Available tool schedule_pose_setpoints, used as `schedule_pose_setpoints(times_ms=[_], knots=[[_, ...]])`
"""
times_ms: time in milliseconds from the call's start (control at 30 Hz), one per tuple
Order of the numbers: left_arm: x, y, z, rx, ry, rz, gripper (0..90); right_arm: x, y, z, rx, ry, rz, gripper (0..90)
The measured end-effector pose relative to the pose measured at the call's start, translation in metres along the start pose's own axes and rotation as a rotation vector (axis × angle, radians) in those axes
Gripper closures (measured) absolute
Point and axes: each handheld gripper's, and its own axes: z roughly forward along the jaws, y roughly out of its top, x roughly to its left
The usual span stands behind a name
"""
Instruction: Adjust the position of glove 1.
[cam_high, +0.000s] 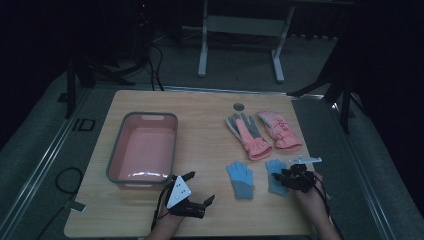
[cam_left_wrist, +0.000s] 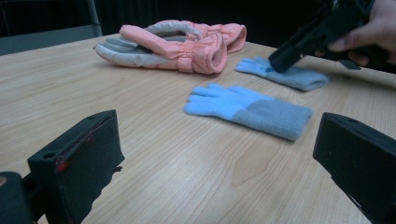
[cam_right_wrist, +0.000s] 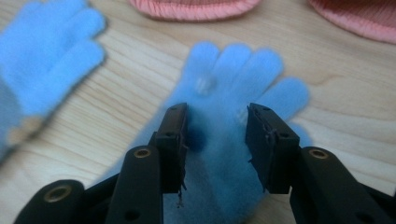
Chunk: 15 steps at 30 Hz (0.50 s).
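Observation:
Two light blue knit gloves lie flat on the wooden table (cam_high: 200, 115): one in the middle (cam_high: 241, 179) and one to its right (cam_high: 274, 172). My right gripper (cam_high: 286, 177) is down over the right blue glove (cam_right_wrist: 233, 70), its jaws apart, straddling the palm without squeezing it, and the fingers of the glove point away. The other blue glove (cam_right_wrist: 51, 51) lies to the left of it. My left gripper (cam_high: 200, 188) rests low near the table's front edge, its jaws wide apart with nothing between them, and looks toward the middle blue glove (cam_left_wrist: 247, 107).
A pair of pink and grey winter gloves (cam_high: 248, 135) (cam_high: 280, 130) lies beyond the blue ones. A pink tub with a grey rim (cam_high: 116, 150) stands at the left, nothing in it. A round grommet hole (cam_high: 238, 107) is near the far edge.

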Motion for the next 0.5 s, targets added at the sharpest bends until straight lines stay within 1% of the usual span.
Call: schedule_pose_setpoints(times_ms=[33, 67, 100, 133, 200, 300, 367, 433, 467, 500], knots=[[0.0000, 0.0000, 0.0000, 0.000, 0.000, 0.000, 1.3, 0.0010, -0.0012, -0.0001, -0.006, -0.012, -0.014, 62.0], [0.0000, 0.0000, 0.0000, 0.000, 0.000, 0.000, 1.3, 0.0010, -0.0012, -0.0001, -0.006, -0.012, -0.014, 62.0], [-0.0001, 0.0000, 0.0000, 0.000, 0.000, 0.001, 1.3, 0.0019, -0.0018, 0.0001, -0.009, -0.020, -0.025, 65.1], [-0.0001, 0.0000, 0.0000, 0.000, 0.000, 0.001, 1.3, 0.0034, -0.0030, 0.0008, -0.023, -0.026, -0.041, 70.1], [-0.0001, 0.0000, 0.0000, 0.000, 0.001, 0.001, 1.3, 0.0041, -0.0036, 0.0012, -0.030, -0.027, -0.044, 75.7], [0.0000, 0.0000, 0.0000, 0.000, 0.001, 0.000, 1.3, 0.0042, -0.0041, 0.0014, -0.035, -0.031, -0.039, 80.2], [0.0001, 0.0000, 0.0000, 0.000, 0.001, -0.001, 1.3, 0.0049, -0.0041, 0.0013, -0.036, -0.035, -0.033, 82.2], [0.0001, 0.0000, 0.0000, 0.000, 0.001, -0.002, 1.3, 0.0051, -0.0035, 0.0007, -0.035, -0.037, -0.037, 83.7], [0.0002, 0.0000, -0.0001, 0.000, 0.001, -0.002, 1.3, 0.0050, -0.0030, -0.0002, -0.034, -0.038, -0.030, 84.1], [0.0001, 0.0000, 0.0000, -0.001, 0.001, -0.002, 1.3, 0.0051, -0.0024, -0.0013, -0.032, -0.032, -0.030, 84.4]])
